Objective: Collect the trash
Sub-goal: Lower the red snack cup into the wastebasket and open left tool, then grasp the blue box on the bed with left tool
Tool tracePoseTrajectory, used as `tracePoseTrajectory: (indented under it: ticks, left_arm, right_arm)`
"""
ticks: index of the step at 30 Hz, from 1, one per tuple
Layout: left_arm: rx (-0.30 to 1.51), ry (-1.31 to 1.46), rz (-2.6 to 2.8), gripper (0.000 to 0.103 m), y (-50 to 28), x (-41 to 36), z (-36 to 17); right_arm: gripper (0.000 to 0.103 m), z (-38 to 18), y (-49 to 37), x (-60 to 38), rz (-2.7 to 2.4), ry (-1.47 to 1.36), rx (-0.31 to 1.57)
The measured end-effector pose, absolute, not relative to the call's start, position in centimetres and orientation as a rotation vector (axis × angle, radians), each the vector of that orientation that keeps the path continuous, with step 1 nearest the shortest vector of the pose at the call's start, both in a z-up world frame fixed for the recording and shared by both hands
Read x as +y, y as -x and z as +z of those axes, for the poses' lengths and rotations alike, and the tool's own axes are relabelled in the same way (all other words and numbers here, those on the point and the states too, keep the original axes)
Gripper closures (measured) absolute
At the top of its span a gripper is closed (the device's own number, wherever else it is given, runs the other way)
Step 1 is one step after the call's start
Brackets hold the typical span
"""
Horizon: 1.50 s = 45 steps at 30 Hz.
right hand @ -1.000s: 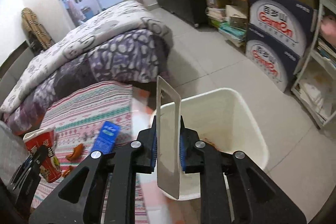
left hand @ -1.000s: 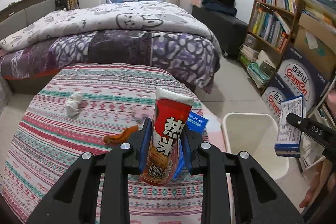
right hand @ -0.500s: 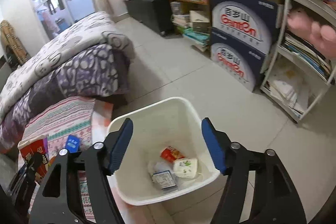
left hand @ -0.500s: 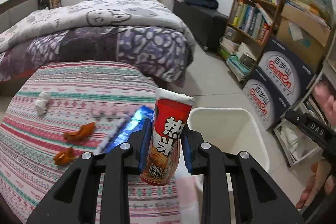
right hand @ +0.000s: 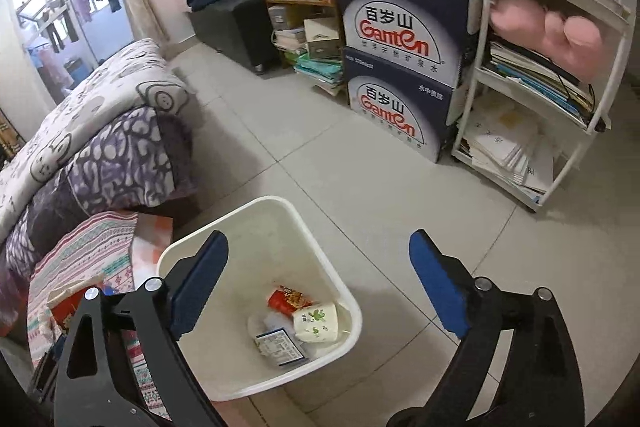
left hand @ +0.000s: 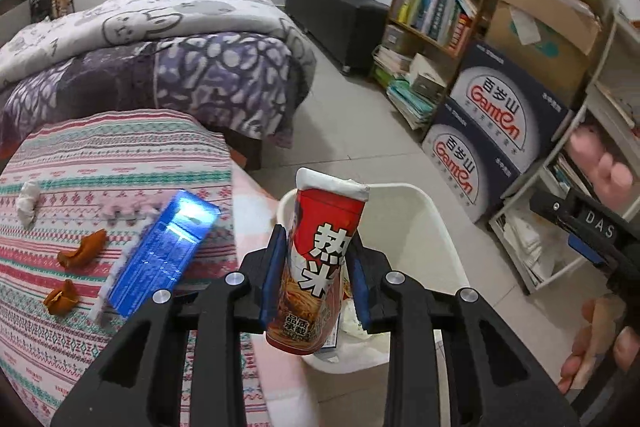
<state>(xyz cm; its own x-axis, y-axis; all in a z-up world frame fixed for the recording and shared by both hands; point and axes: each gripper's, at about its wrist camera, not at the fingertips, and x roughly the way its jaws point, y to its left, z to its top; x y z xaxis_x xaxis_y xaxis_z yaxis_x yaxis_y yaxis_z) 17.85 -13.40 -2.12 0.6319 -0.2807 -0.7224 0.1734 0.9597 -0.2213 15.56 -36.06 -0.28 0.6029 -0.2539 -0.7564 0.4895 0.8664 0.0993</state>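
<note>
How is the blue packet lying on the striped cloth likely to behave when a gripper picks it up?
The blue packet looks flat and thin, so it is probably light and may flex or sag. Its surface glares brightly, suggesting glossy film that could slip between pads. It lies flat on the cloth, so it should not roll, though getting under its edge may be awkward.

Glossy printed snack tube [left hand: 320,259], smooth white plastic bin [right hand: 320,255], woven patterned cloth [left hand: 120,163], shiny blue foil packet [left hand: 164,255].

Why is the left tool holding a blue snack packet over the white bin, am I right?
Not quite: the left wrist view shows the left tool holding a red snack packet over the white bin. The blue packet lies on the striped cloth.
</note>
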Motion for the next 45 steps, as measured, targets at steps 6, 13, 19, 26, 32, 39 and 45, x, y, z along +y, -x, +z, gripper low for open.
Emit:
tracePoseTrajectory:
  ticks: [6,13,19,26,32,39,45]
  left_arm:
    - [0.866,0.141,-0.308,0.069,-18.2,-14.8,-2.4]
    - [0.880,0.137,-0.359,0.045,-18.6,-15.5,-2.7]
    - [0.891,0.127,-0.336,0.038,-18.6,-14.7,-3.1]
    - [0.918,0.058,-0.248,0.028,-19.3,-12.6,-4.1]
    - [1.011,-0.029,-0.155,0.019,-21.2,-10.6,-6.5]
    - [1.149,-0.171,-0.085,0.018,-23.7,-8.7,-10.3]
    - [1.174,-0.280,-0.082,0.018,-24.4,-8.0,-12.5]
  right_arm:
    - [0.013,-0.2,-15.2,-36.9,-0.466,-0.335,0.817]
    - [0.010,-0.3,-15.2,-36.7,-0.482,-0.339,0.818]
    - [0.009,-0.6,-15.5,-36.1,-0.470,-0.346,0.829]
    - [0.007,-1.2,-16.1,-34.6,-0.436,-0.348,0.864]
    - [0.007,-2.1,-16.9,-32.8,-0.390,-0.327,0.917]
    - [0.007,-3.0,-17.9,-30.8,-0.346,-0.271,0.974]
    - [0.007,-3.8,-18.6,-29.4,-0.326,-0.238,1.005]
